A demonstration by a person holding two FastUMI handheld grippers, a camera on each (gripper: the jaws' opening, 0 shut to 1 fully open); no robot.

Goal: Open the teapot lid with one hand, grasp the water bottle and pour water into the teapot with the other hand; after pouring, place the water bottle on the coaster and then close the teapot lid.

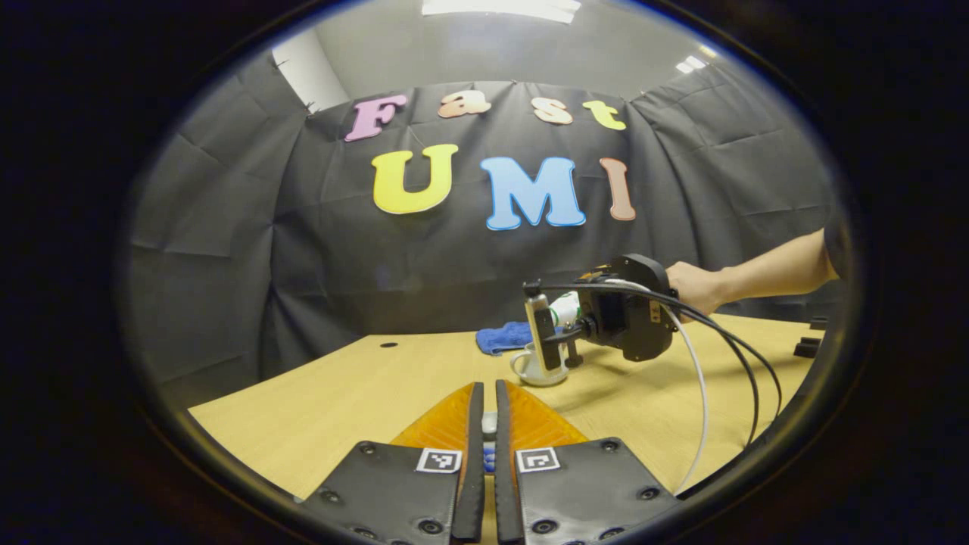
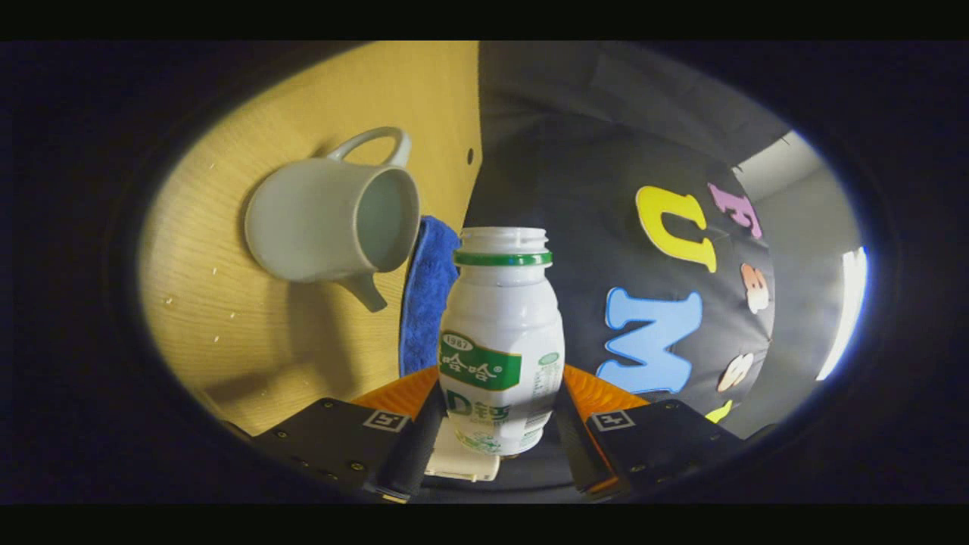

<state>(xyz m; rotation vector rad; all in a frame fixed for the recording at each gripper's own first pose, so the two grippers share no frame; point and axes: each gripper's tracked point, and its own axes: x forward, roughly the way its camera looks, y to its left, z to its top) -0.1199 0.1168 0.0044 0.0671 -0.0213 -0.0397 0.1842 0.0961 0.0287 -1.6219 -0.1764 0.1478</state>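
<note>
While your right gripper point(image 2: 496, 424) clamps the bottle point(image 2: 501, 341) low on its body, tipped sideways just beside the open teapot point(image 2: 322, 223), keep the squeeze gentle: thin plastic likely flexes and slips. Your left gripper point(image 1: 484, 424) has jaws nearly closed on something small, probably the lid.

Light wooden desk point(image 1: 363, 393) with a teapot and a cloth on it

The white teapot point(image 1: 536, 365) stands on the desk, lid off, its mouth open in the right gripper view; a blue cloth point(image 1: 503, 336) lies just behind it, near the far edge; a small dark hole point(image 1: 388, 344) marks the desktop; dark blocks point(image 1: 807, 347) sit at the right edge.
</note>
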